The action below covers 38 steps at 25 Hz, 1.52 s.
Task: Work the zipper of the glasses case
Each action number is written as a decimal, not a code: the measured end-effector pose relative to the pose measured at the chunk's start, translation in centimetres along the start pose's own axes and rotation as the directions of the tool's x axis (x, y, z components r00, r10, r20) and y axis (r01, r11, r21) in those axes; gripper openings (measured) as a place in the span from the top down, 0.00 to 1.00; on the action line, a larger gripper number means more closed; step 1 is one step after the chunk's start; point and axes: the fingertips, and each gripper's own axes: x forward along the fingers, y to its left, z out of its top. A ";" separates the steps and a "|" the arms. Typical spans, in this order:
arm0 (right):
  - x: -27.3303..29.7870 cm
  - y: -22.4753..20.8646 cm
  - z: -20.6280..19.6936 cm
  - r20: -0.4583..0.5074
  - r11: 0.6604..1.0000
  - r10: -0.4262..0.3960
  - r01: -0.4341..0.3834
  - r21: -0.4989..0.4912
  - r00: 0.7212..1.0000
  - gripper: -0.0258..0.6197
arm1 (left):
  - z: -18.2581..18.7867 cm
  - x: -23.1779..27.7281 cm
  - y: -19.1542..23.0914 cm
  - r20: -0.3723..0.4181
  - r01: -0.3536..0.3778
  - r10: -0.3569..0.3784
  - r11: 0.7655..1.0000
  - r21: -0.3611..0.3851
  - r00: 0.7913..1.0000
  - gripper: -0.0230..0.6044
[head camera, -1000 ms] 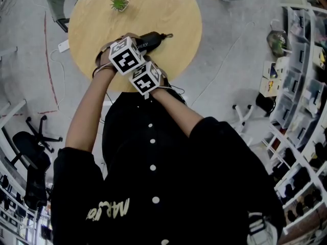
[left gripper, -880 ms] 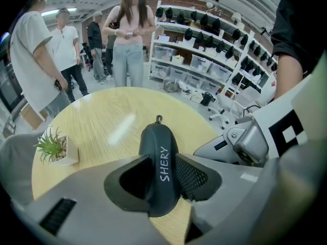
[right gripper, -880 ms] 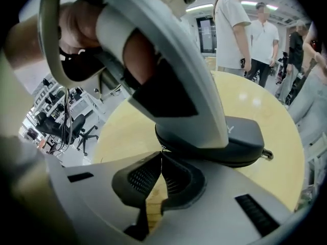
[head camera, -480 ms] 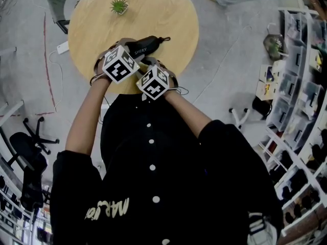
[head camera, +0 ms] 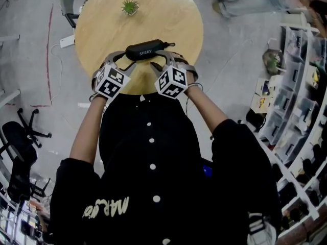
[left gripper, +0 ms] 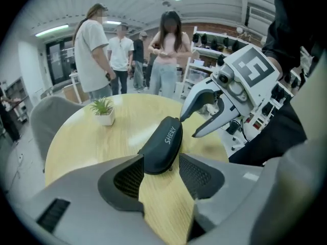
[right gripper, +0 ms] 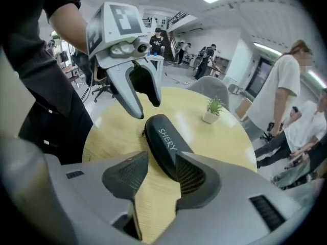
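Glasses case (head camera: 148,50) on desk (head camera: 168,14) looks zipped shut, job likely done; left hand-held gripper (left gripper: 161,162), right hand-held gripper (right gripper: 162,162) just opened, holding nothing

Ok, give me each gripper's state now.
Left gripper: open, jaws just opened, glasses case end between tips, ungripped.
Right gripper: open, just opened, case's other end likewise.

Open worktop (head camera: 173,22) ahead of left hand-held gripper (head camera: 125,61) and right hand-held gripper (head camera: 164,61); glasses case (head camera: 148,50) blocking between them; potted plant (head camera: 130,6) farther ahead, well apart.
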 end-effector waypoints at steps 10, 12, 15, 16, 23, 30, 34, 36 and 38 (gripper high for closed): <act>1.7 -1.7 1.9 -0.073 0.964 0.107 -0.122 -0.238 0.992 0.67 | -2.9 0.1 -1.9 0.005 -0.061 0.063 0.981 -0.186 0.998 0.64; 2.4 -1.8 2.1 -0.092 0.952 0.125 -0.146 -0.269 0.988 0.67 | -3.2 0.4 -1.8 0.019 -0.061 0.067 0.974 -0.218 0.998 0.64; 3.4 -1.7 2.7 -0.128 0.926 0.146 -0.181 -0.330 0.981 0.68 | -3.7 0.7 -1.6 0.028 -0.053 0.063 0.966 -0.253 0.998 0.64; 3.6 -1.5 2.8 -0.140 0.918 0.159 -0.198 -0.343 0.977 0.69 | -3.8 0.8 -1.7 0.028 -0.053 0.062 0.965 -0.257 0.998 0.64; 4.0 -1.1 2.7 -0.185 0.894 0.238 -0.290 -0.342 0.953 0.71 | -4.4 2.1 -2.1 0.038 -0.059 0.075 0.946 -0.319 0.996 0.64; 4.3 -0.9 2.5 -0.211 0.879 0.281 -0.339 -0.336 0.936 0.71 | -4.5 3.1 -2.0 0.039 -0.071 0.091 0.929 -0.363 0.995 0.64; 4.4 -1.2 2.7 -0.241 0.866 0.342 -0.404 -0.293 0.908 0.72 | -4.7 3.5 -1.6 0.032 -0.091 0.112 0.919 -0.383 0.993 0.64; 4.4 -1.3 2.7 -0.252 0.857 0.375 -0.437 -0.274 0.892 0.72 | -4.7 3.9 -1.4 0.029 -0.104 0.125 0.914 -0.392 0.992 0.64; 4.4 -1.4 2.8 -0.258 0.847 0.401 -0.463 -0.260 0.879 0.72 | -4.8 4.4 -1.5 0.015 -0.110 0.127 0.907 -0.406 0.992 0.66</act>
